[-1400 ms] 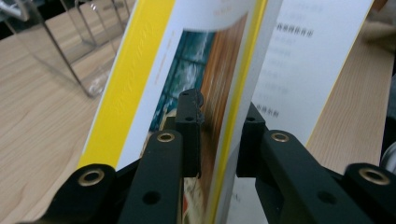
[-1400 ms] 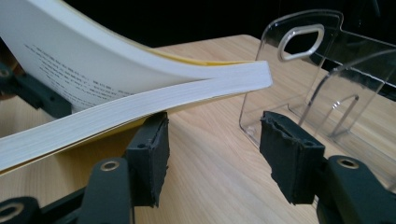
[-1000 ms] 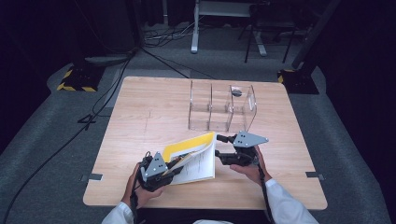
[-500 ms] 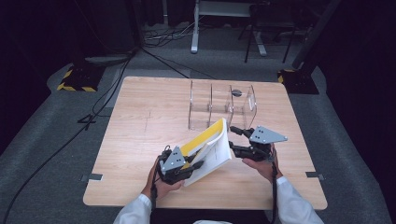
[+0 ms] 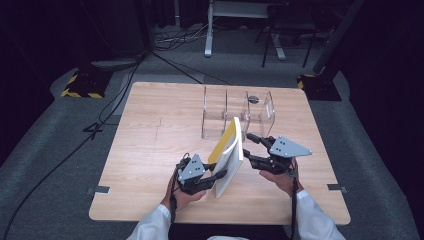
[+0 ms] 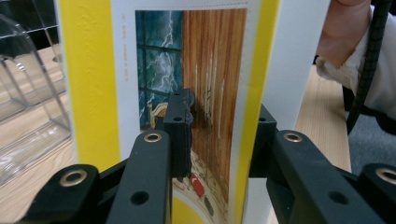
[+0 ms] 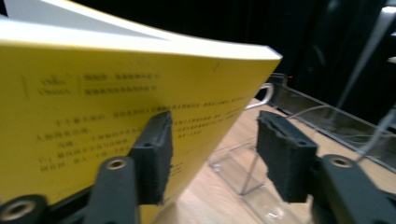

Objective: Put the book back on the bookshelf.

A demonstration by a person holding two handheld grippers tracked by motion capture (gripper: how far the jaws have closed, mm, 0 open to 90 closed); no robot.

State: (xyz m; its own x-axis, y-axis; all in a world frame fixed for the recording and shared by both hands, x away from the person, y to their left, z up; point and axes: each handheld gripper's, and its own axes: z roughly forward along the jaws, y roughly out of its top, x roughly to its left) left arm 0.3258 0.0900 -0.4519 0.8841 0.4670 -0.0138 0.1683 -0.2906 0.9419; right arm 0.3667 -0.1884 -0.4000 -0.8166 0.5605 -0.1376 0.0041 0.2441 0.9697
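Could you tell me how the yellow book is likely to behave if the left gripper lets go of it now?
The yellow book stands nearly on edge on the table, so it would probably tip flat. Its cover bows in the right gripper view, suggesting a thin, floppy paperback that sags when gripped at one edge. The left gripper straddles it; the right gripper is open beside it.

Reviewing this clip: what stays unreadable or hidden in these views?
- Book back-cover text: blurred, right gripper view.
- Book's lower edge: cut off, left gripper view.
- Small dark item at the clear organizer: too small, high view.
- Right tongs: whether the left pad touches the cover is unclear.
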